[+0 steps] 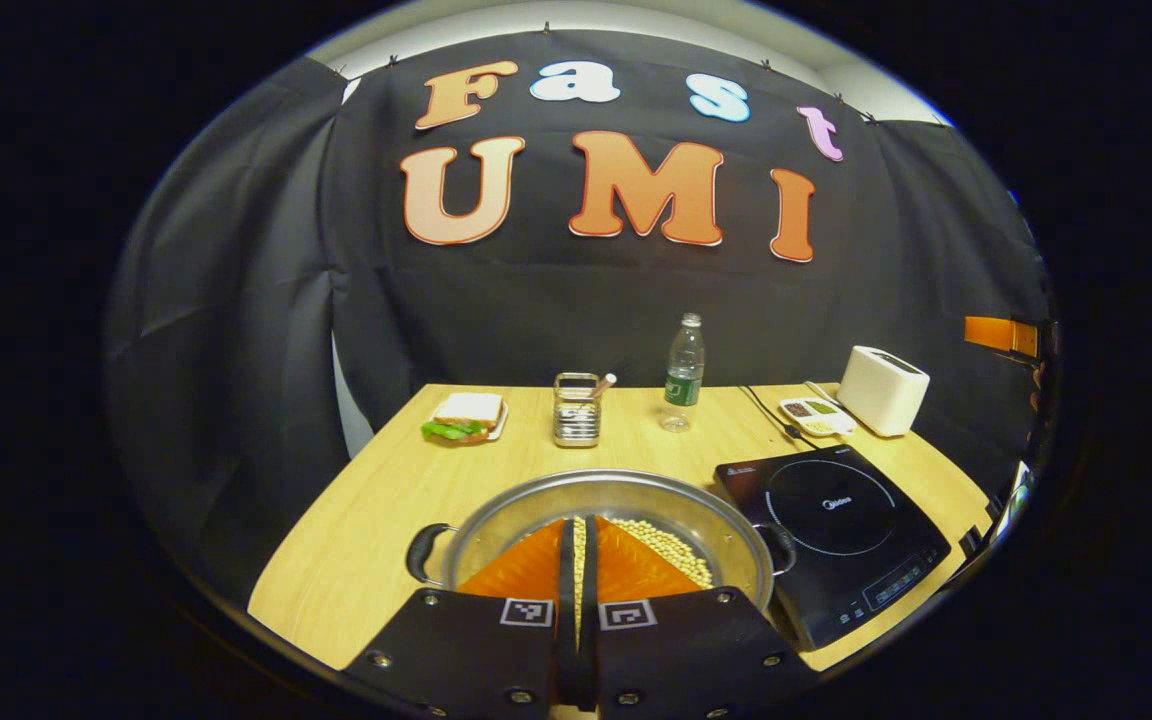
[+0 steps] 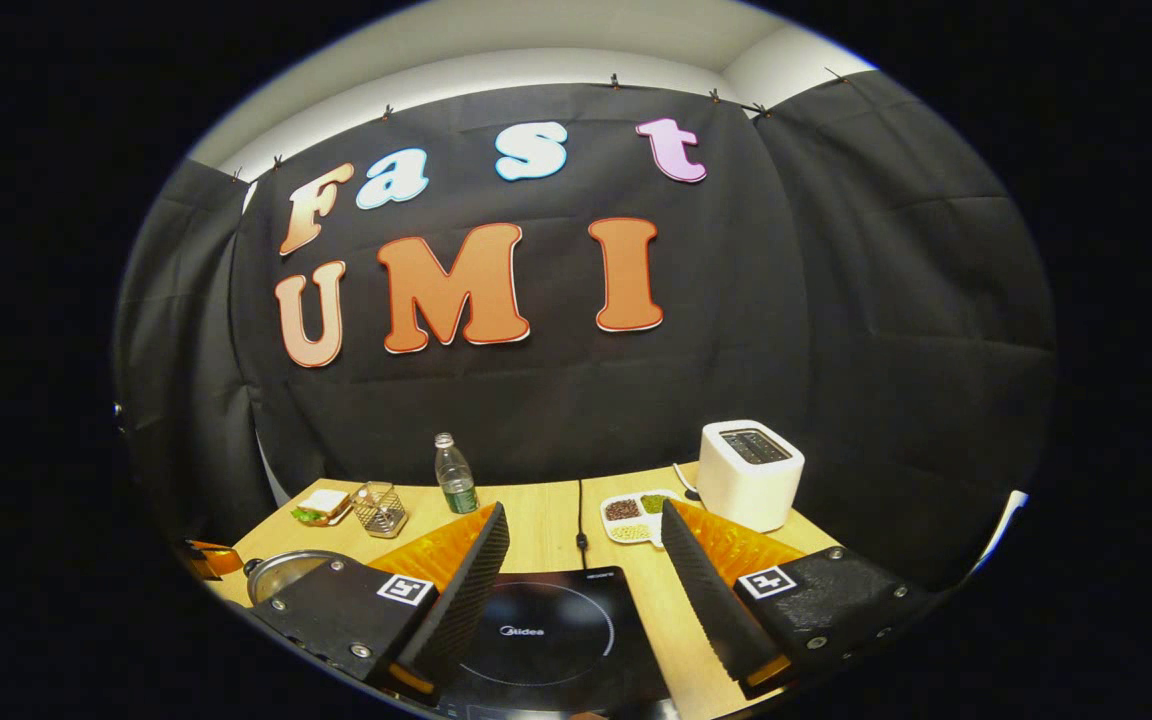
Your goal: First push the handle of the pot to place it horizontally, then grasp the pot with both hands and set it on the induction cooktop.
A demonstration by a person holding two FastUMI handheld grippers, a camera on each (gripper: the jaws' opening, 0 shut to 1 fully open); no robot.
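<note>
pot (image 1: 606,525) sits low in the middle of the left gripper view, a wide steel pan with pale beans in it, resting on the wooden table (image 1: 376,500) just beside the induction cooktop (image 1: 841,535), which lies at the lower right of the frame. the left gripper (image 1: 576,590) hangs over the pot's near rim with its two fingers brought together, only a thin slit between them and nothing held. the pot's two black side handles (image 1: 426,553) already stand out to the left and right of the frame, so the push looks done or hardly needed, though that is a judgement. farther back on the table are a sandwich (image 1: 466,413) at the left, a wire holder (image 1: 576,410), a water bottle (image 1: 684,372) and a white toaster (image 1: 883,388) at the upper right. in the right gripper view the right gripper (image 2: 581,590) has its fingers spread wide, empty, hovering above the cooktop in the bottom centre; the pot's rim peeks out at the lower left edge behind the left finger. the step in hand seems to be the approach for the two-handed grasp: next, the left fingers must part and each gripper must drop to its own handle, close firmly, and lift level so the beans do not spill.
</note>
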